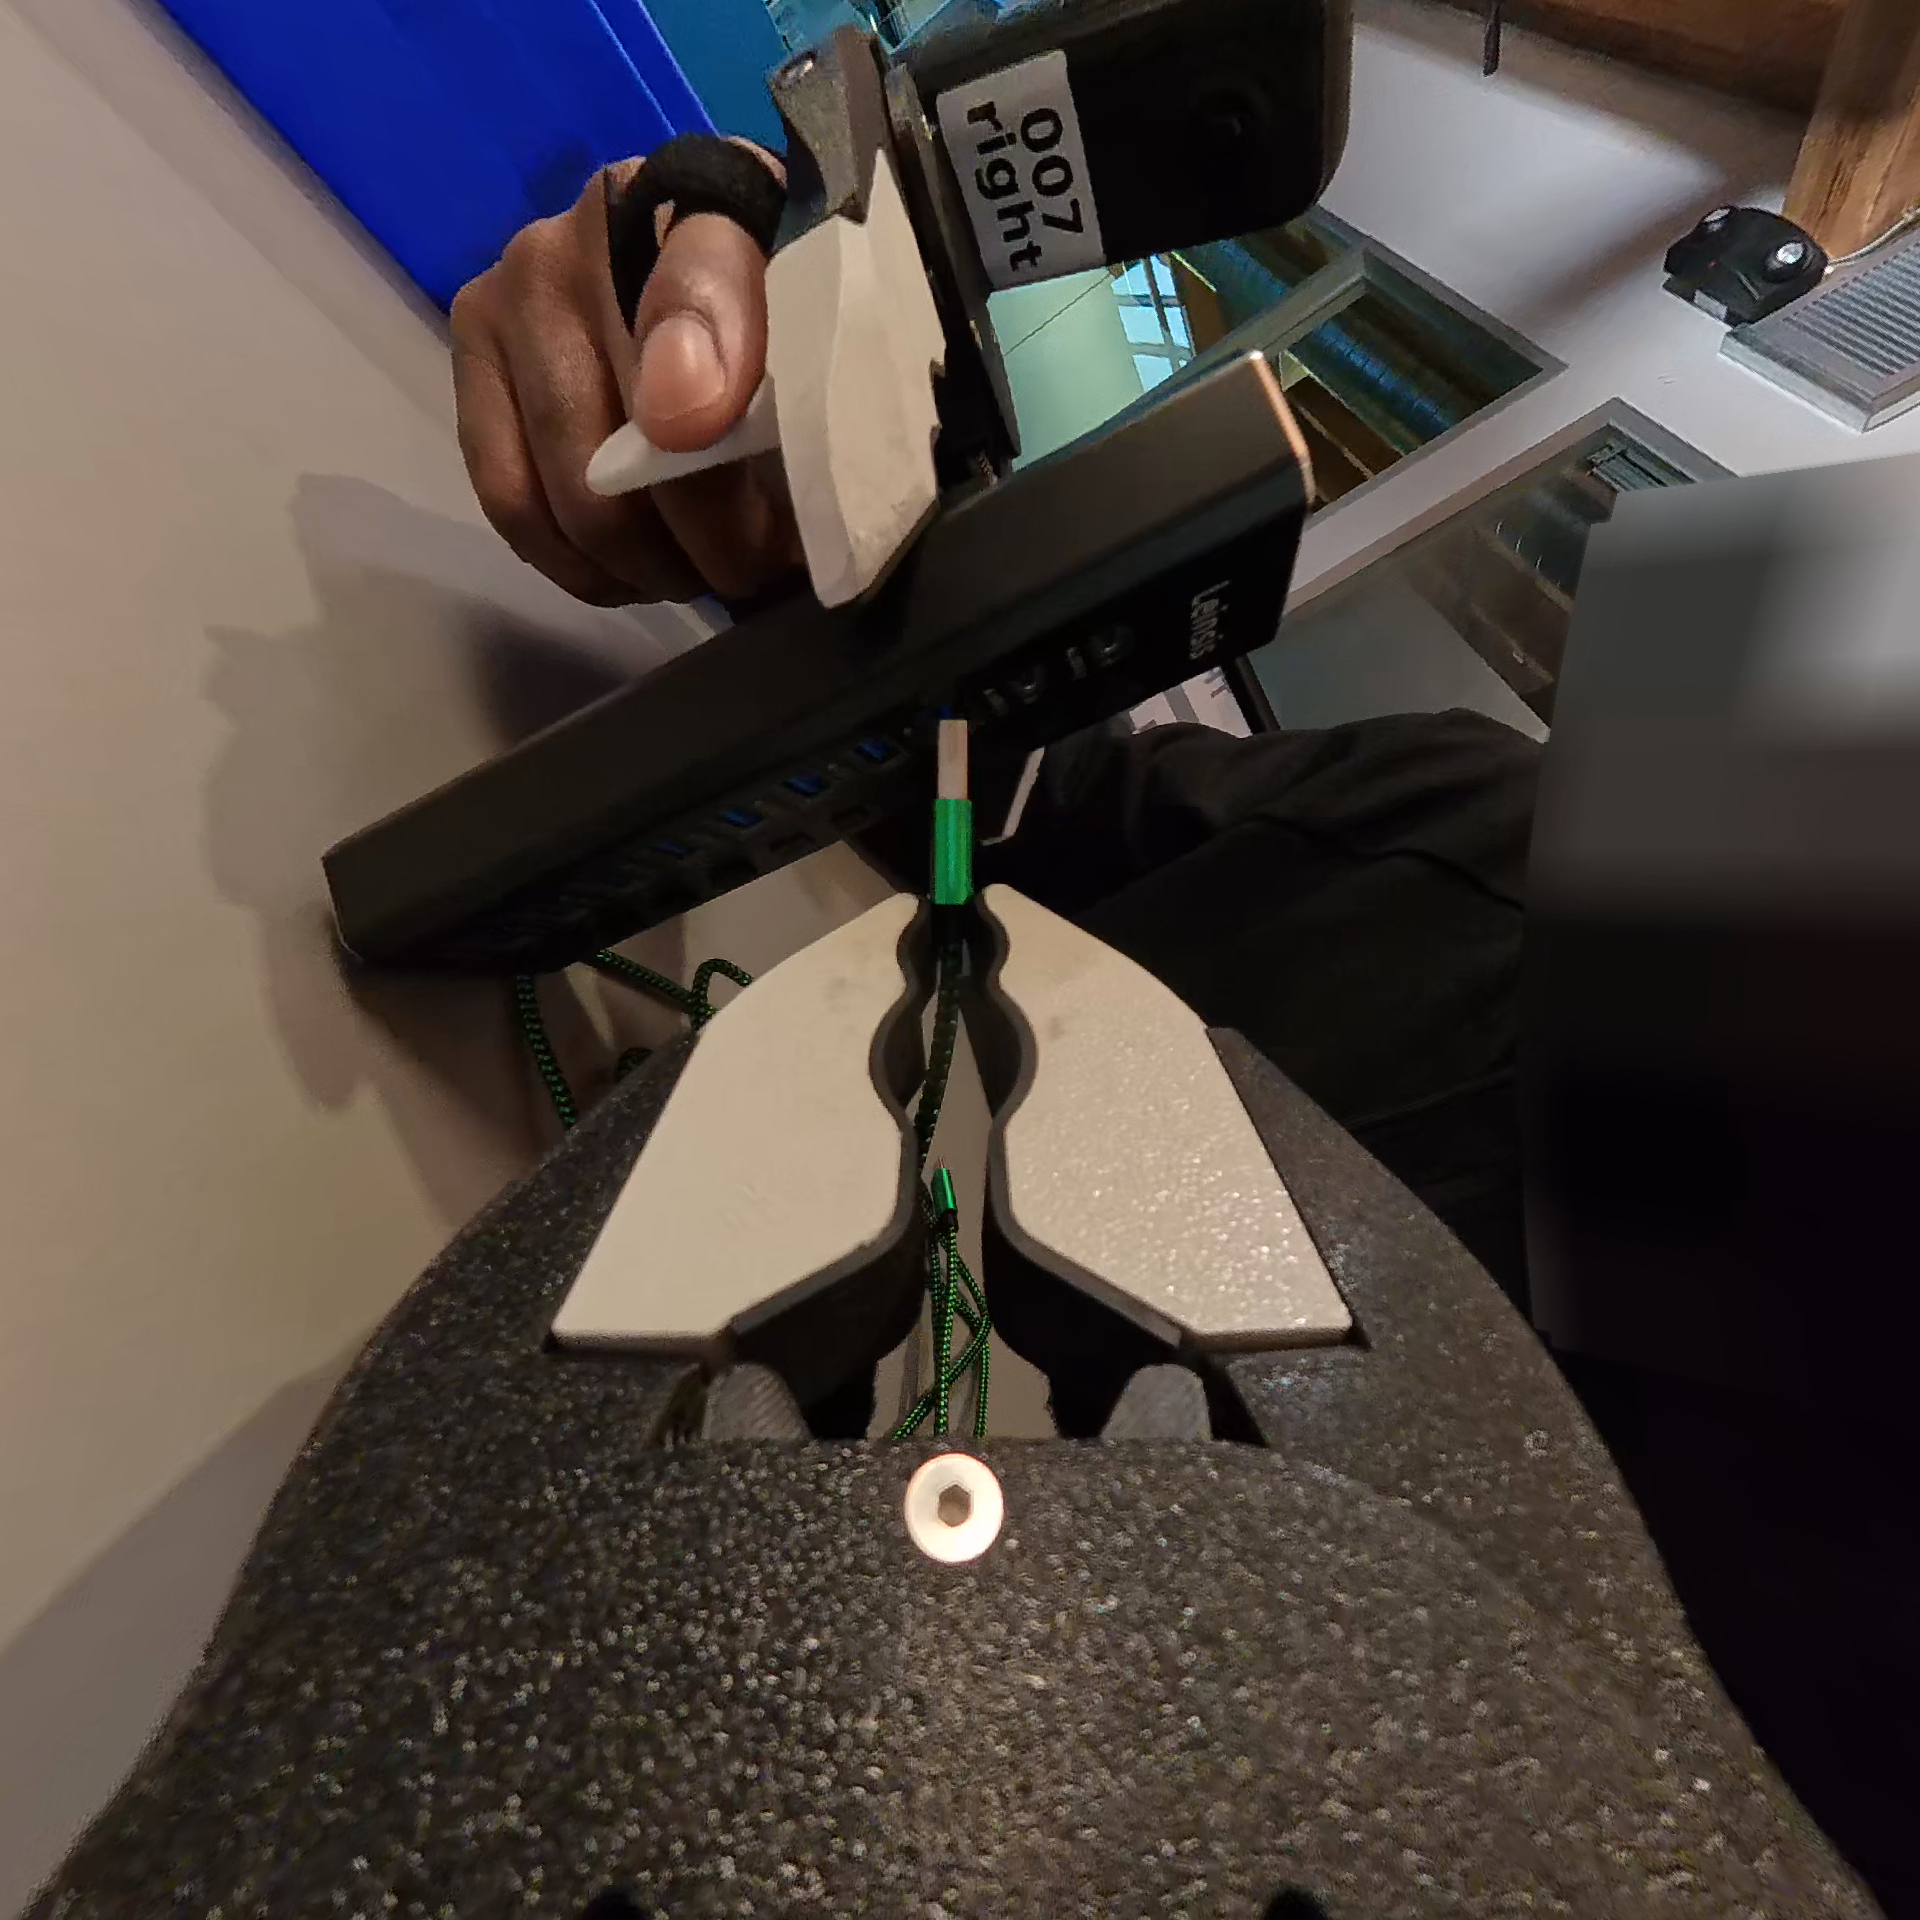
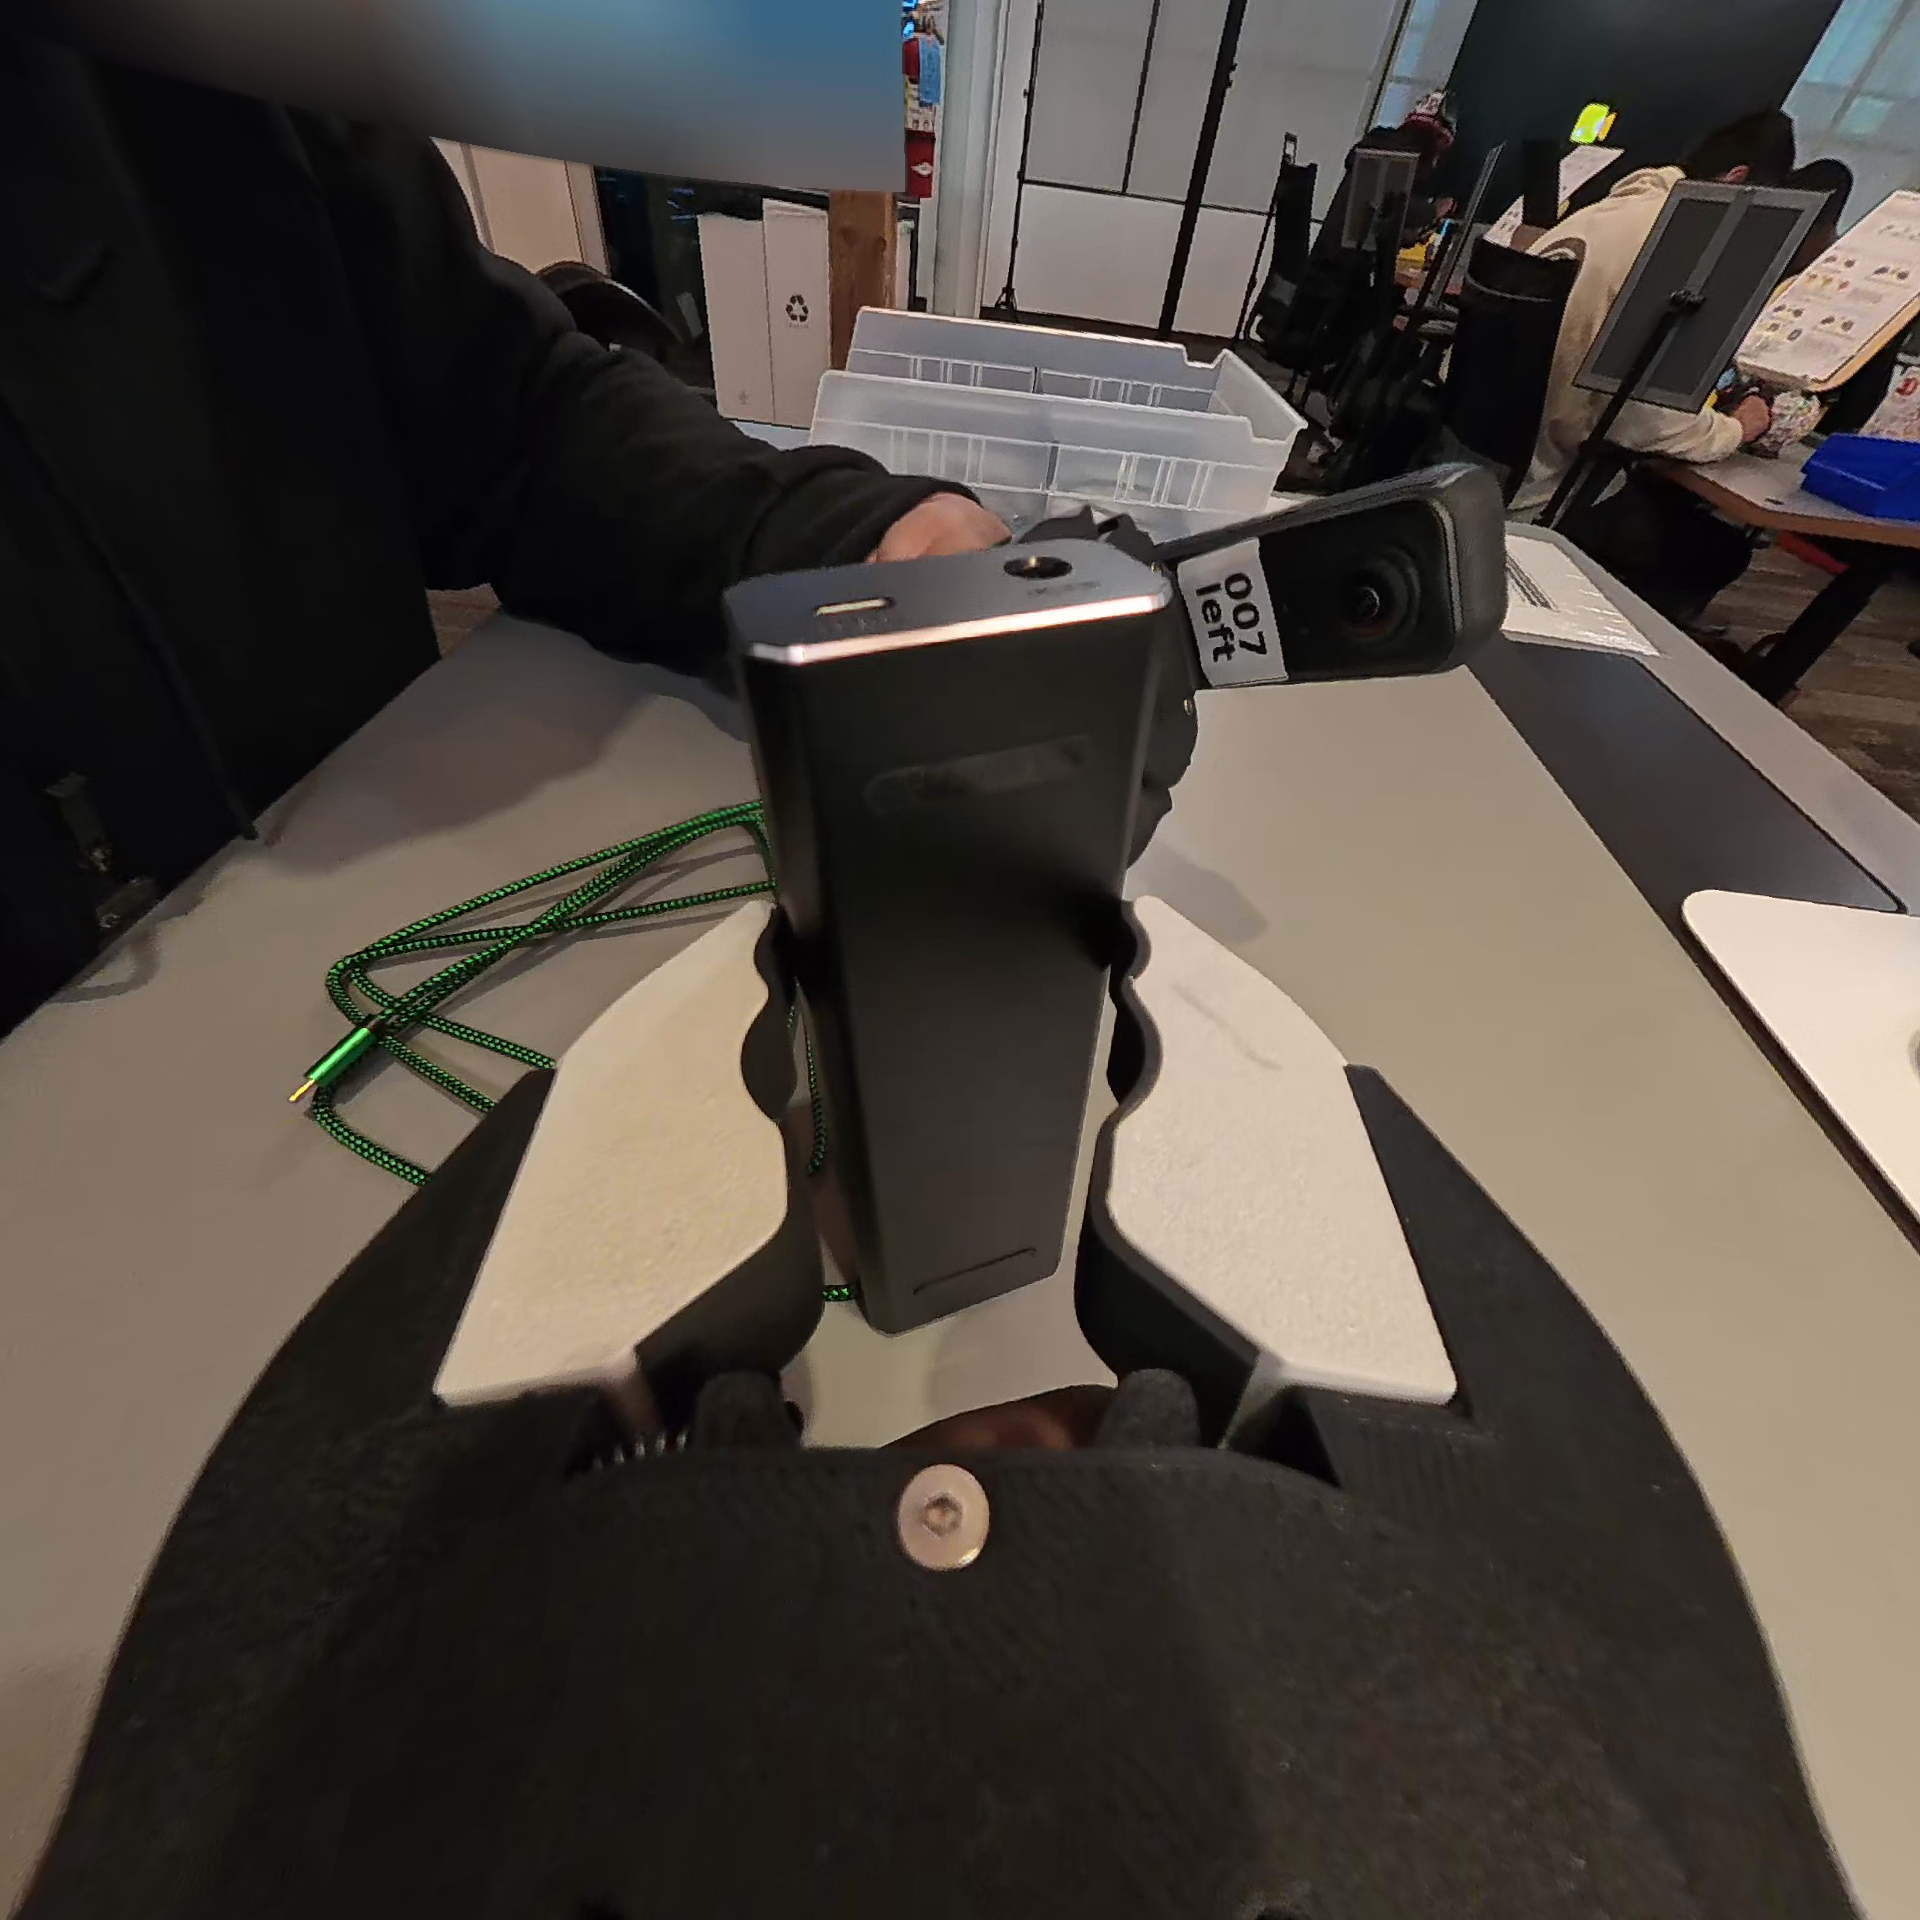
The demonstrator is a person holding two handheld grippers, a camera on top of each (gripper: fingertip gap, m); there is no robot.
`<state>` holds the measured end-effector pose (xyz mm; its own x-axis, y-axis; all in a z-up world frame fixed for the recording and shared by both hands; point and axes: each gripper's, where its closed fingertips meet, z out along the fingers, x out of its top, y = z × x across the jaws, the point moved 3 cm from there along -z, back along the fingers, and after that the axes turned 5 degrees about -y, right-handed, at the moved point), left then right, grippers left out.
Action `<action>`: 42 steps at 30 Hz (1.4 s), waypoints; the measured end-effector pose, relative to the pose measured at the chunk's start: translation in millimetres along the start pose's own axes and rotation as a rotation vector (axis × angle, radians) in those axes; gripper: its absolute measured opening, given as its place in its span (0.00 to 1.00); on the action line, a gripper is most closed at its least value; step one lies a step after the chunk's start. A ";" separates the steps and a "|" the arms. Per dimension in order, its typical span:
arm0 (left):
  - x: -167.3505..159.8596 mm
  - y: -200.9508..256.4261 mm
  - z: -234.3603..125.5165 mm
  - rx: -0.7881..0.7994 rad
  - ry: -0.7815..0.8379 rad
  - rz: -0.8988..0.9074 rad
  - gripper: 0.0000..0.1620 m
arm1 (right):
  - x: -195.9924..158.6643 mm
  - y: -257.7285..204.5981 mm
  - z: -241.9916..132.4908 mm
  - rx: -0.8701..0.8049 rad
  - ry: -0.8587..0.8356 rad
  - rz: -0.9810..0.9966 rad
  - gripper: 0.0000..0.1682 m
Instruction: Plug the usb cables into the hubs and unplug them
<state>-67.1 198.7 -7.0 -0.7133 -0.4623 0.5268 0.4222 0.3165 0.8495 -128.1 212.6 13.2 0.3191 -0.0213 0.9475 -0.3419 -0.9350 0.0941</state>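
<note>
- The left tongs [image 1: 951, 914] are pinching the green braided usb cable [image 1: 953, 847] behind its stiff plug; the cord is limp.
- The right tongs [image 2: 951, 961] are clamping the long dark metal hub [image 2: 951, 935] at its sides; it is looking rigid, smooth, perhaps slippery.

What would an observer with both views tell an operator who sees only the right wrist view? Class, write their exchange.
Operator: The hub blocks my view. Is the left gripper holding anything?
Observer: Yes. The left gripper is shut on the green plug.
Operator: Is the plug in the hub?
Observer: Its metal tip meets the hub's side, but most of the metal is bare, so it does not look seated.
</note>
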 end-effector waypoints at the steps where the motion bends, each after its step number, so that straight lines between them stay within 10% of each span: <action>1: 0.1 -1.6 -0.8 0.000 0.005 -0.006 0.03 | -0.3 0.8 -0.5 -0.002 0.004 0.007 0.34; 42: -17.0 -46.0 2.1 0.211 -0.061 -0.113 0.03 | -43.6 8.0 12.1 0.113 -0.166 0.177 0.37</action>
<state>-75.6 193.8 -55.0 -0.7848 -0.4554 0.4204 0.2165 0.4342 0.8744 -134.1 201.7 -31.1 0.4067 -0.2372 0.8822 -0.3077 -0.9449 -0.1123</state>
